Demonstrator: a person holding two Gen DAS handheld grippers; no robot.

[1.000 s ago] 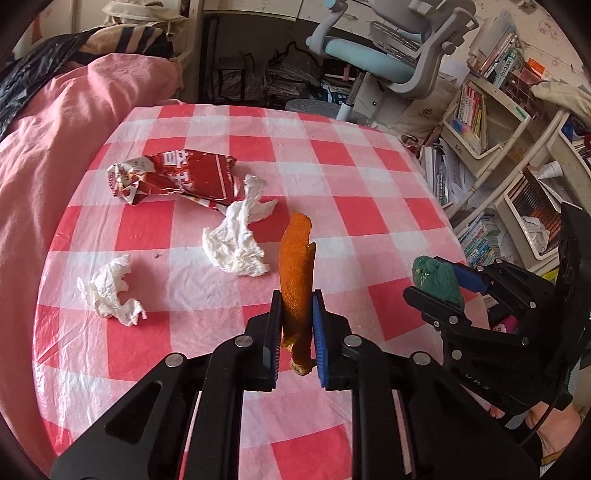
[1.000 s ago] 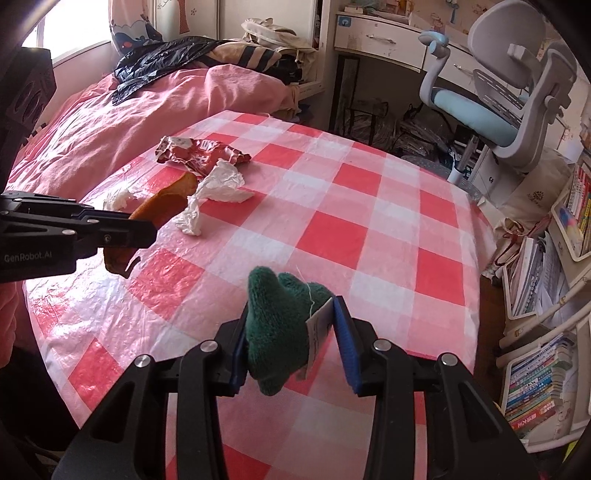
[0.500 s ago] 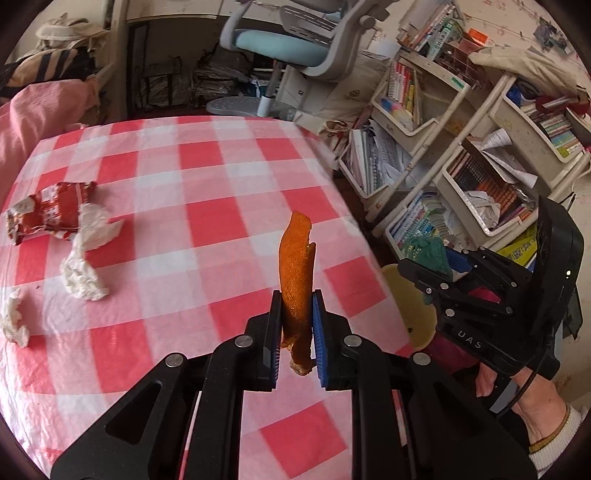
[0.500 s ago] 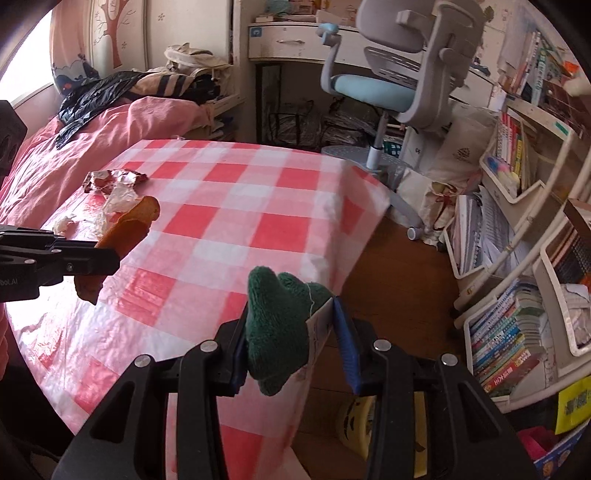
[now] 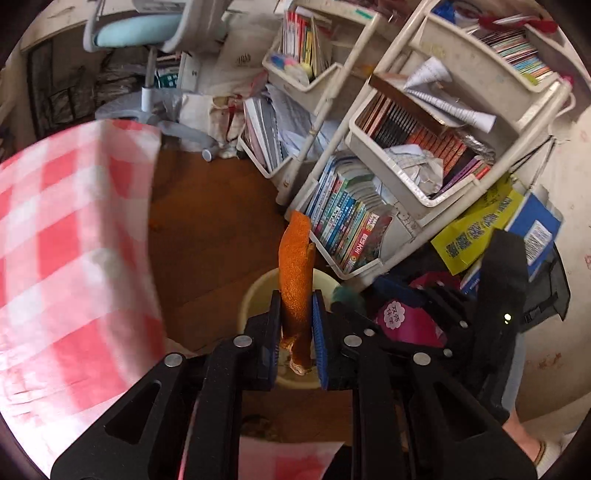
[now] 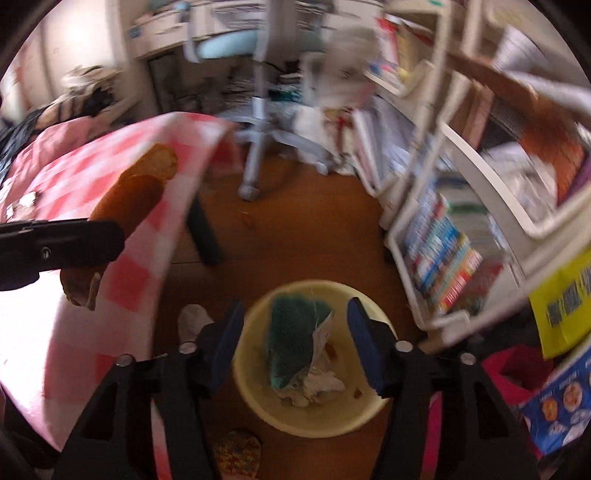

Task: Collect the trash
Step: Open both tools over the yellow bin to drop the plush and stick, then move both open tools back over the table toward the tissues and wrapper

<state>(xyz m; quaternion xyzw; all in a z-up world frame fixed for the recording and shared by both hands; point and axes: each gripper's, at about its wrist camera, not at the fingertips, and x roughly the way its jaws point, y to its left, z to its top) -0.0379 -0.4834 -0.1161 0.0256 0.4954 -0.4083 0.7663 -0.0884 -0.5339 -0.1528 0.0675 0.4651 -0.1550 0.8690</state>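
Note:
My left gripper is shut on a long orange peel and holds it upright above the cream bin on the floor. In the right wrist view the peel sticks out of the left gripper at the left edge. My right gripper is open right above the cream bin. The green fuzzy scrap with a white tag sits in the bin between the jaws, on crumpled tissue.
The table with the red and white checked cloth is to the left. A white shelf cart full of books stands right of the bin. A blue office chair is behind. The floor is brown wood.
Both grippers swung right, off the table, to over the bin. My right gripper opened and the green scrap dropped into the bin. The left still holds the peel.

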